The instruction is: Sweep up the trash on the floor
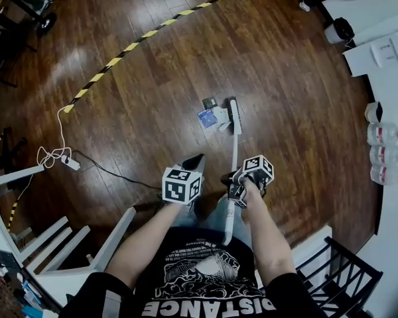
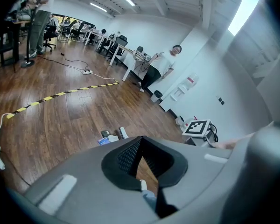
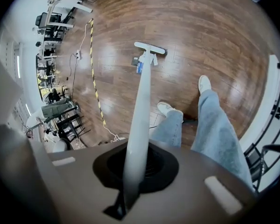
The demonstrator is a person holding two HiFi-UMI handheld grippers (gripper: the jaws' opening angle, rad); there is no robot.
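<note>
You are in an open-plan office. Rows of desks point(image 2: 97, 33) with office chairs point(image 2: 50, 31) stand at 11 o'clock; hazard tape point(image 1: 146, 35) crosses the wood floor point(image 1: 285, 78).

The left claw point(image 2: 140, 138) has its black tips together and holds nothing, and past it some trash point(image 2: 107, 137) lies on the brown wood floor point(image 2: 60, 120) right beside a white broom head point(image 2: 123, 132).

left forearm point(image 1: 149, 234) and right forearm point(image 1: 266, 234) are out front, bare, side by side. left gripper point(image 1: 193, 161) points ahead and down, jaws drawn together at the tips, nothing between them. right gripper point(image 1: 235, 181) sits just beside it, jaws clamped on the broom handle point(image 3: 141, 106), which runs straight out between them.
</note>
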